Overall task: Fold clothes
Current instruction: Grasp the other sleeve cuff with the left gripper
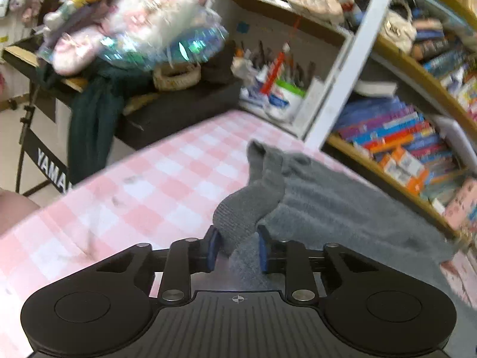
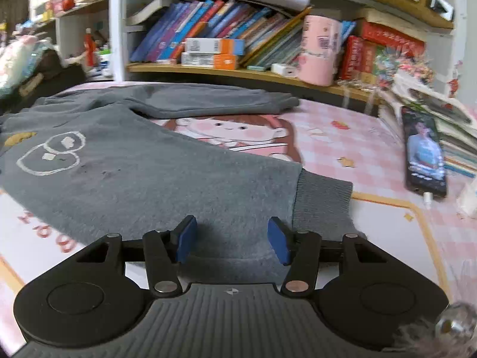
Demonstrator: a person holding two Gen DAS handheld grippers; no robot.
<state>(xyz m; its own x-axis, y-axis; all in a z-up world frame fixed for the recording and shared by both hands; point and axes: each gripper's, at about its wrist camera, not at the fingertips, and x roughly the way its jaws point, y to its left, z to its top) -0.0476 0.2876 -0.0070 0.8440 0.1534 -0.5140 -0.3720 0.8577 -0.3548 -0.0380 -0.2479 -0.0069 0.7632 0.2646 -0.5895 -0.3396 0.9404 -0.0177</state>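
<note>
**Grey sweatshirt mid-fold: floppy, so grab the ribbing**

The grey sweatshirt [image 2: 143, 173] lay spread across the pink checked bedsheet [image 2: 342, 137], one sleeve stretched along the far edge by the bookshelf [image 2: 238, 71]. It looked soft, light and limp, and I'd guess the ribbed hem [image 2: 322, 203] or cuffs grip best. The left gripper [image 1: 237, 246] was pinching a bunched cuff [image 1: 238, 217]; the right gripper [image 2: 232, 240] hung spread apart over the hem, holding nothing.

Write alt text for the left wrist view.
The left gripper pinches a ribbed cuff of a grey sweatshirt, lifting it off a pink checked tablecloth. Cluttered bookshelves and a piled-up keyboard stand fill the blurred background.
</note>
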